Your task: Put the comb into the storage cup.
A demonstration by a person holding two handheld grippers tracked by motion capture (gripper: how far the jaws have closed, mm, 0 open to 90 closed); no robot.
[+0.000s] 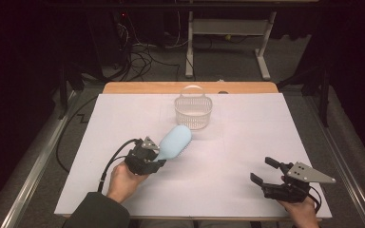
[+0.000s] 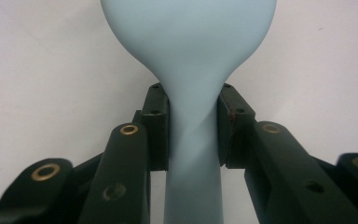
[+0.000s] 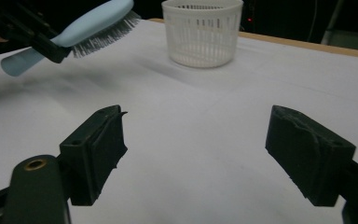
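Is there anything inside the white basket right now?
The white basket looks empty from the high view: only its pale slatted walls and floor show. The near wall hides part of the floor, so something small and flat there can't be ruled out.

Left gripper (image 2: 193,126) holding a light blue plastic hairbrush (image 2: 191,56)

The two black jaws press on the thin blue handle, one on each side, touching it. The handle runs up the middle between them. Above the jaws it grows wide into the round smooth back of the brush, which reaches the top edge. Small gold rings sit on the black arms. A plain white table top (image 2: 42,70) lies behind.
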